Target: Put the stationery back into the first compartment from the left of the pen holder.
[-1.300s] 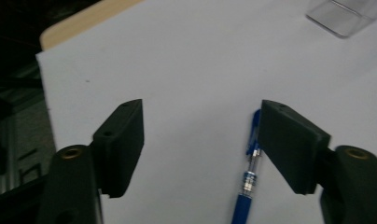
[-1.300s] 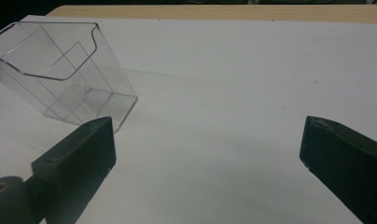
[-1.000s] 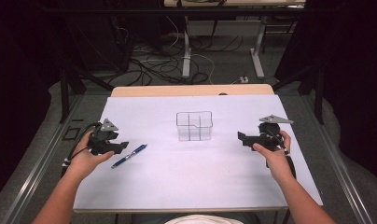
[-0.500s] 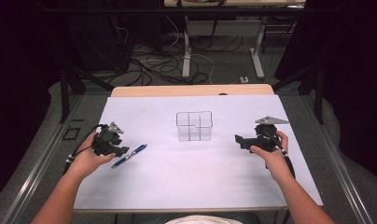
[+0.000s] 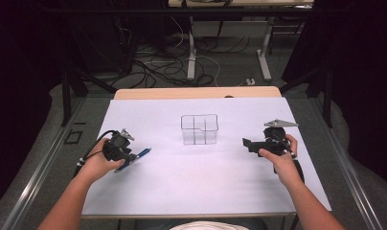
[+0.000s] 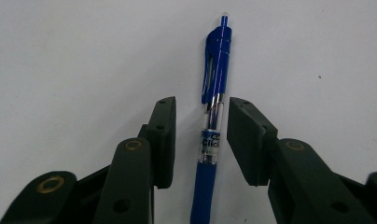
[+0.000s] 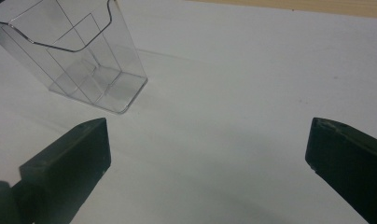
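My left gripper [image 6: 198, 135] straddles the blue click pen [image 6: 212, 126], which lies flat on the white table cover [image 5: 182, 187] at the left side. The jaws stand apart on either side of the clear barrel, with a gap showing on both sides, so I judge the grasp is not yet made and the pen not yet lifted. Lifting and carrying are all left. In the middle stands the clear plastic organizer [image 5: 199, 129], upright, its divided compartments empty. My right gripper [image 5: 249, 143] hovers right of it, jaws wide open, holding nothing.
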